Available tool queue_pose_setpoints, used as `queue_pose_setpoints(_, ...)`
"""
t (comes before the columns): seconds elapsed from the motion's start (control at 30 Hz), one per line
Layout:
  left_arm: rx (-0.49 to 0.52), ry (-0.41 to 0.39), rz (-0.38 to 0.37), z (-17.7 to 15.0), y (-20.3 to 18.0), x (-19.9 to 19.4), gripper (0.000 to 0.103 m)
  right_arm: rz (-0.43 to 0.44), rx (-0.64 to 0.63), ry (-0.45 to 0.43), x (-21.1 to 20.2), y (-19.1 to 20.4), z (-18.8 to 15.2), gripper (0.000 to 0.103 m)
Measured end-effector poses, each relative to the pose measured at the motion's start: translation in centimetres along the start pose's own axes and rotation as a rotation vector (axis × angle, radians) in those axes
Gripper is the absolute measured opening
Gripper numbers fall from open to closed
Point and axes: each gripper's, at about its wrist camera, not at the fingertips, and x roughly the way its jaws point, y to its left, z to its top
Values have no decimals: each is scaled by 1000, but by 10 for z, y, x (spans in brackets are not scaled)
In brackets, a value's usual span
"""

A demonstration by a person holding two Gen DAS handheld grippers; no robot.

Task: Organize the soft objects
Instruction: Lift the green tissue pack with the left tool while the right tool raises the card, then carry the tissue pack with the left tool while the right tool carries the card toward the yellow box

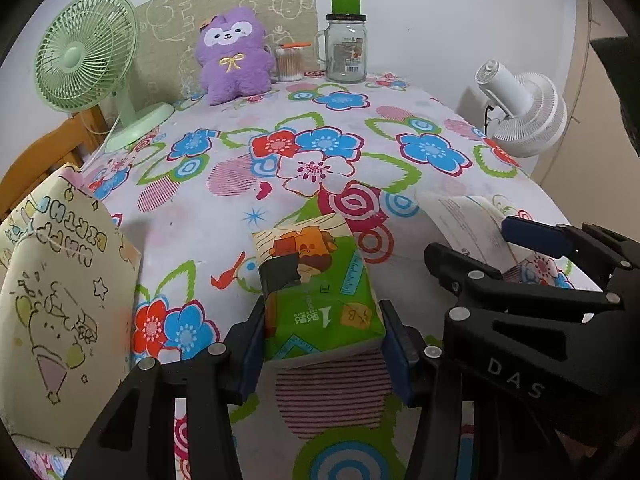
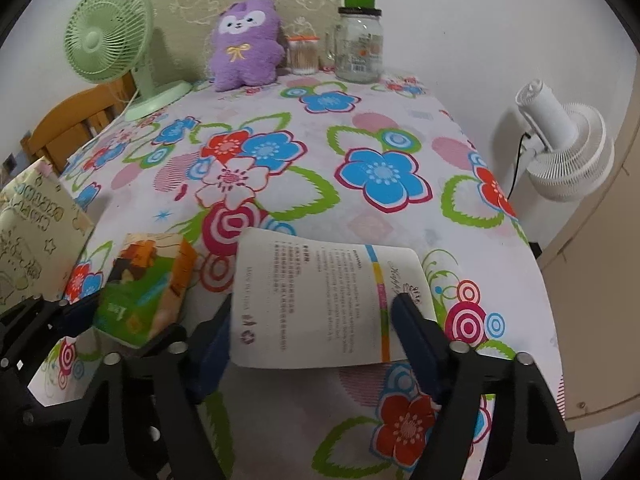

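My left gripper (image 1: 324, 340) is shut on a green tissue pack (image 1: 316, 288), its blue pads pressing both long sides; the pack also shows in the right wrist view (image 2: 144, 292). My right gripper (image 2: 312, 332) is shut on a white tissue pack (image 2: 320, 300) with printed text, held just above the flowered tablecloth (image 2: 320, 152). In the left wrist view the right gripper (image 1: 520, 264) and the white pack (image 1: 468, 224) are at the right. A purple plush toy (image 1: 232, 54) sits at the table's far edge, also in the right wrist view (image 2: 248, 42).
A cream cartoon-print bag (image 1: 60, 300) stands at the left edge. A green desk fan (image 1: 86, 64) is at the far left. A glass jar (image 1: 346, 48) and a cotton-swab container (image 1: 289, 62) stand at the back. A white fan (image 2: 568, 148) is off the table's right side.
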Motion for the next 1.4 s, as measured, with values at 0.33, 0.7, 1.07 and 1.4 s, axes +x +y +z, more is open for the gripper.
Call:
queue_pose_setpoints(0.33,4,-19,-6,-1,-6,-16,53,-84,-40,-56,-24,14,-4,29)
queue_pose_setpoints(0.7,6,-60,-4,-4,-11,-42,53,-92,-33,-107,-60,14,-7,20)
queue_pose_setpoints(1.07,3,-95,-4,-14,-9,-70,53,-34,26,-173,-100,14,-16,15)
queue_pose_setpoints(1.4,-3,-116,16,-22,-5,-95,53,5,17,-203,-124,29,-27,15)
